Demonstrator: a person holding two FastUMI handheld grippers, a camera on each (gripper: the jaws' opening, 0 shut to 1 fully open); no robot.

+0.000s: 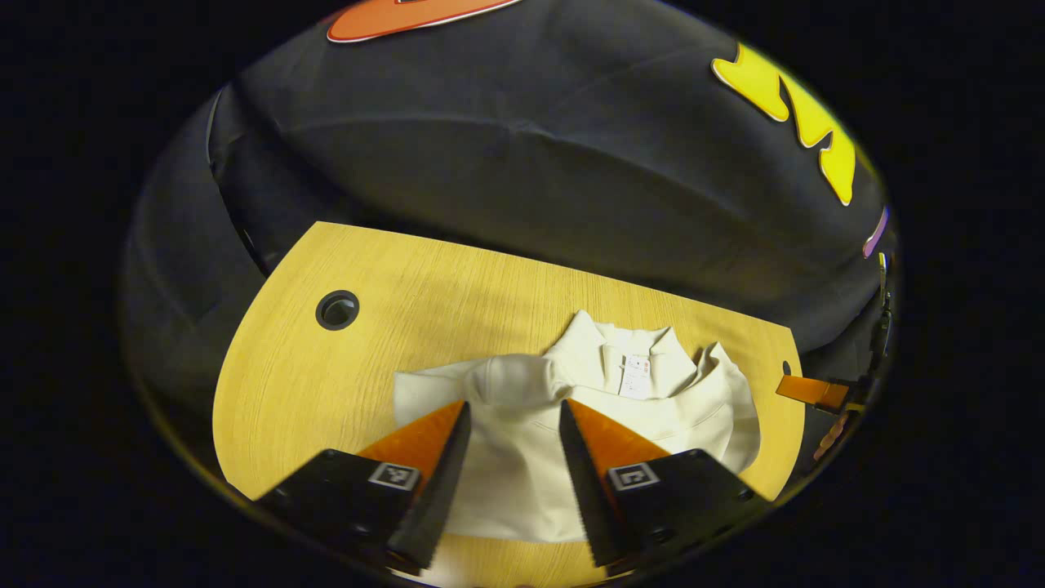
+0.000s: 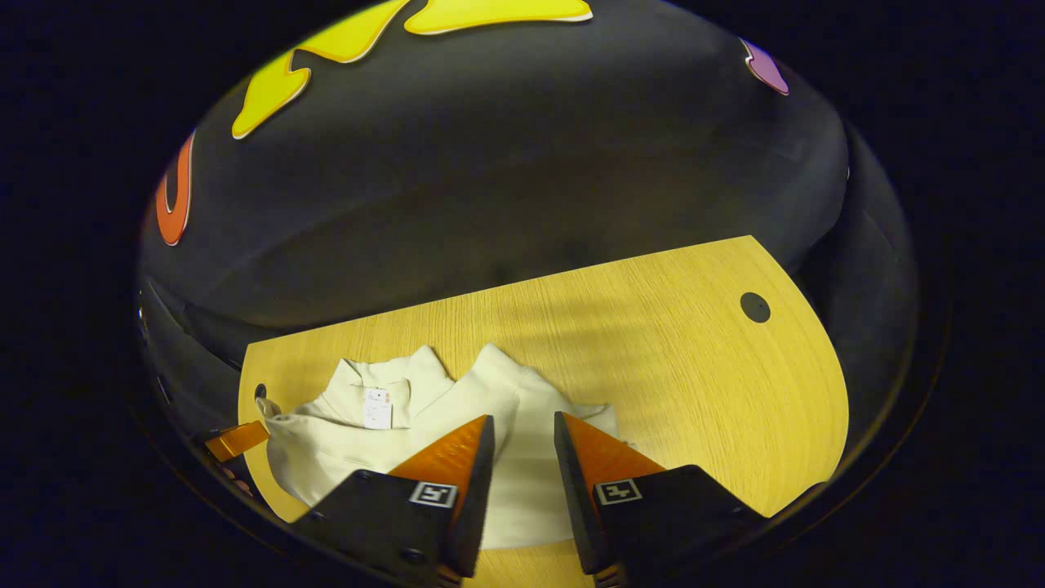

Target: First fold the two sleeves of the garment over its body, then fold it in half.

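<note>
Left hand-held gripper [image 1: 514, 482] is hovering with jaws apart, gripping nothing, right over the garment [image 1: 522, 457]. In the left gripper view the cream cloth is lying dead ahead between the fingers and running a bit to the right; collar with tag [image 1: 637, 376] is sitting at the far side, so the piece is lying collar-far, hem-near on the worktop [image 1: 326, 384].

Right hand-held gripper [image 2: 522, 490] is also hanging released, nothing between the fingers. In the right gripper view the garment [image 2: 359, 449] is lying ahead and off to the left, collar tag [image 2: 377, 408] far-left of the fingers, bare worktop [image 2: 694, 367] stretching away to the right. The other gripper's fingertip [image 2: 237, 441] is peeking in at the far left edge of that view, near the cloth's left side.

Garment is looking like a compact block with rounded, bunched shoulders; no sleeve is trailing out onto the wood, so sleeves seem to be lying over the body already, though folds are hard to read. Whether it is already halved, cannot tell: near hem is hidden under the fingers.

Key relation, as a judgement: fold axis for halving is running left-right across the middle, and both grippers are sitting at the near edge, one per side, left more centred on the cloth, right nearer its right-hand edge.
</note>
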